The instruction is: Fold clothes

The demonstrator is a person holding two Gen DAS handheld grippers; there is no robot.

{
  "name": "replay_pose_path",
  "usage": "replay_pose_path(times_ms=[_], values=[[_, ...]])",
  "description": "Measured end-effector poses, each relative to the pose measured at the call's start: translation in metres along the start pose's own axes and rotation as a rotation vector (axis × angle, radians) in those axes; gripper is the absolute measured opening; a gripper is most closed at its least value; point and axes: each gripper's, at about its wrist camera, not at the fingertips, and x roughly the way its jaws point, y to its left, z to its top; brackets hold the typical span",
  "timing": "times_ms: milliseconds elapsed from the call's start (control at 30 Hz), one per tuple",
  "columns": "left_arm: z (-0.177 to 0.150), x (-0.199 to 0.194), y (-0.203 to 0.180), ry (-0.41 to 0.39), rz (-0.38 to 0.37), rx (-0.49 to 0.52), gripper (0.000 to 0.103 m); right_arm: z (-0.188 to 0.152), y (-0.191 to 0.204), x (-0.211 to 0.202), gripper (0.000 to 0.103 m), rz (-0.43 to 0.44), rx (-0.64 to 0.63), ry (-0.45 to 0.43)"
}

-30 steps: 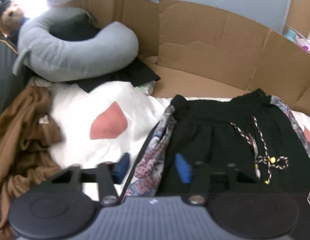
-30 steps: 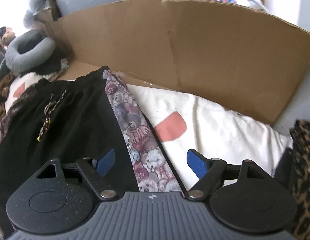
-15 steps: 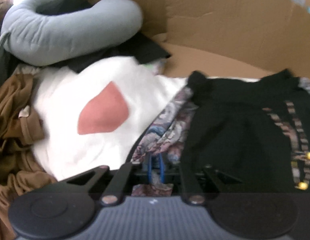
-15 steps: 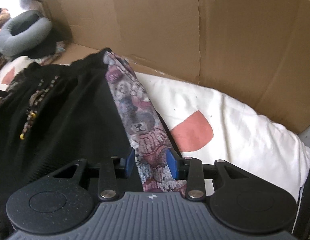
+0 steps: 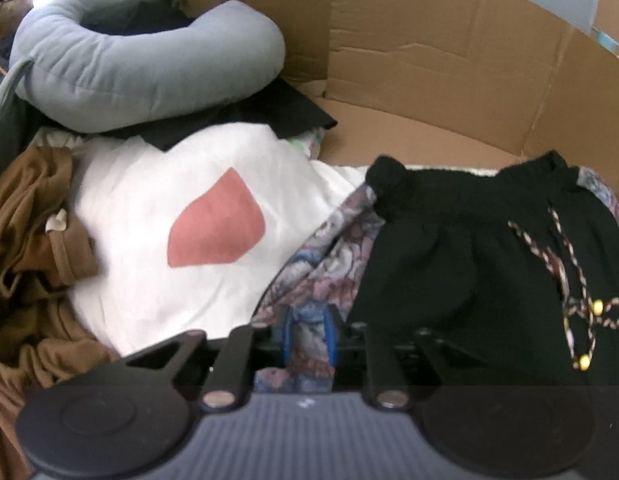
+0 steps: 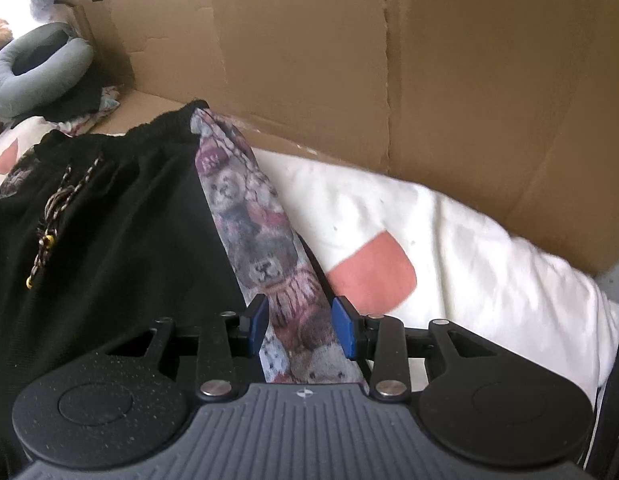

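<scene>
Black shorts (image 5: 449,248) with a bear-print strip down each side lie flat on white bedding (image 5: 149,184); a braided drawstring (image 5: 569,280) with yellow beads rests on the front. My left gripper (image 5: 307,336) is down on the left strip (image 5: 329,256). Its jaws are opening slightly, and bunched print cloth still fills the gap between the blue pads. In the right wrist view the shorts (image 6: 129,220) run up to the left. My right gripper (image 6: 301,324) is shut on the right strip (image 6: 249,208), one pad against each edge.
A cardboard wall (image 6: 349,60) stands close behind the shorts and bedding (image 6: 469,248). A grey neck pillow (image 5: 129,64) lies on dark clothes at the far left. A crumpled brown garment (image 5: 25,260) sits on the left edge of the bedding.
Both grippers came down from just above the shorts onto the side strips. Each stood wide open a second ago and has since closed on the print cloth. The left pads have parted a little.
</scene>
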Motion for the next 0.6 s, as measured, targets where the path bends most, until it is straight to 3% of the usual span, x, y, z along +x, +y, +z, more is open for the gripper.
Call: replay_pose_path(times_ms=[100,167,200,367,533,600], values=[[-0.01,0.012,0.002,0.015,0.037,0.024,0.014,0.011,0.003,0.006,0.041,0.015,0.016,-0.021],[-0.012,0.014,0.004,0.006,0.041,0.022,0.014,0.018,0.004,0.01,0.013,0.027,0.029,-0.035],[-0.011,0.014,0.004,0.004,0.044,0.013,0.014,0.022,0.006,0.012,0.009,0.034,0.032,-0.044],[-0.004,0.005,0.002,-0.034,0.009,-0.026,0.014,0.041,0.023,0.03,0.008,0.07,0.005,-0.062],[0.017,0.01,-0.01,-0.065,-0.061,-0.006,0.014,0.048,0.032,0.053,0.008,0.046,-0.009,-0.039],[0.024,0.019,-0.013,-0.063,-0.102,-0.047,0.014,0.05,0.033,0.061,0.012,0.033,-0.02,-0.042]])
